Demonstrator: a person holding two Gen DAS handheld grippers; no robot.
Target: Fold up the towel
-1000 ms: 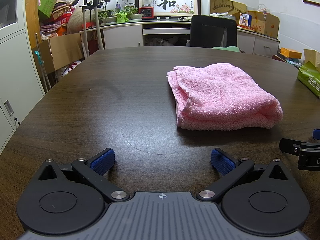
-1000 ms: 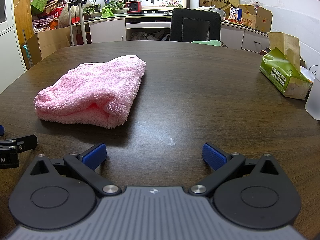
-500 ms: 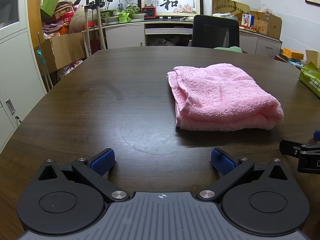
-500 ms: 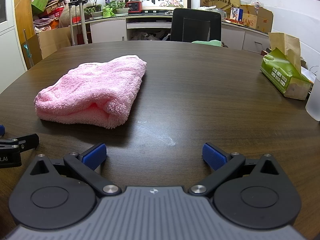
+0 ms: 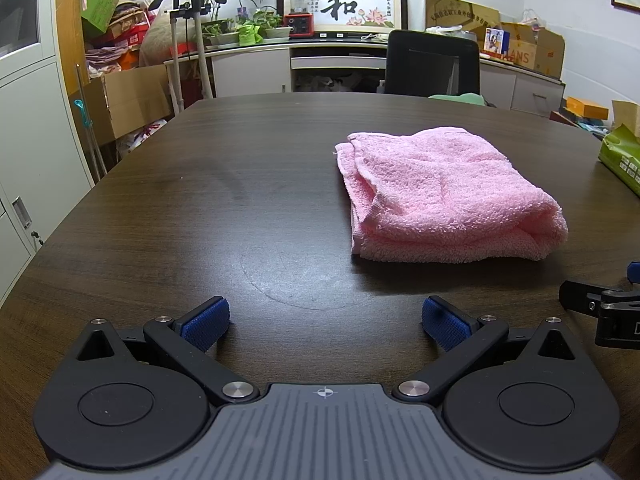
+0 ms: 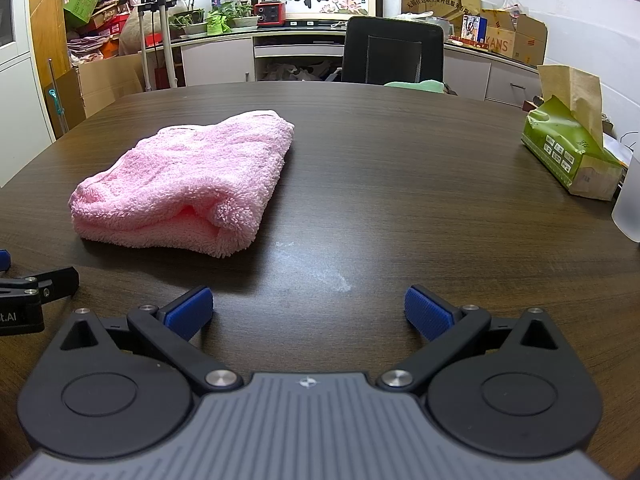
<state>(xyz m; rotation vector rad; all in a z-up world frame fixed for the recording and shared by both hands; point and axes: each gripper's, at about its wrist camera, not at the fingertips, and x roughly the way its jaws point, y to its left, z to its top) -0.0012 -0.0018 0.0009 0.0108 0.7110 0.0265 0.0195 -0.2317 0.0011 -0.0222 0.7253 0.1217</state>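
One pink towel (image 5: 444, 196), folded on the table (image 5: 240, 208), long axis running away toward the chair (image 5: 432, 64). Left gripper (image 5: 325, 322) and right gripper (image 6: 308, 312) spread wide, gripping nothing, short of it.

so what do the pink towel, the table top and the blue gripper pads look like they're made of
Pink towel: looks like terry cloth, soft and matte, with a fuzzy looped pile along its folded edges.
Table top: dark wood-grain surface, possibly veneer or laminate, semi-gloss, judging by streaked grain and soft reflections.
Blue pads: probably rubber or textured plastic, matte, with a fine knurled pattern.
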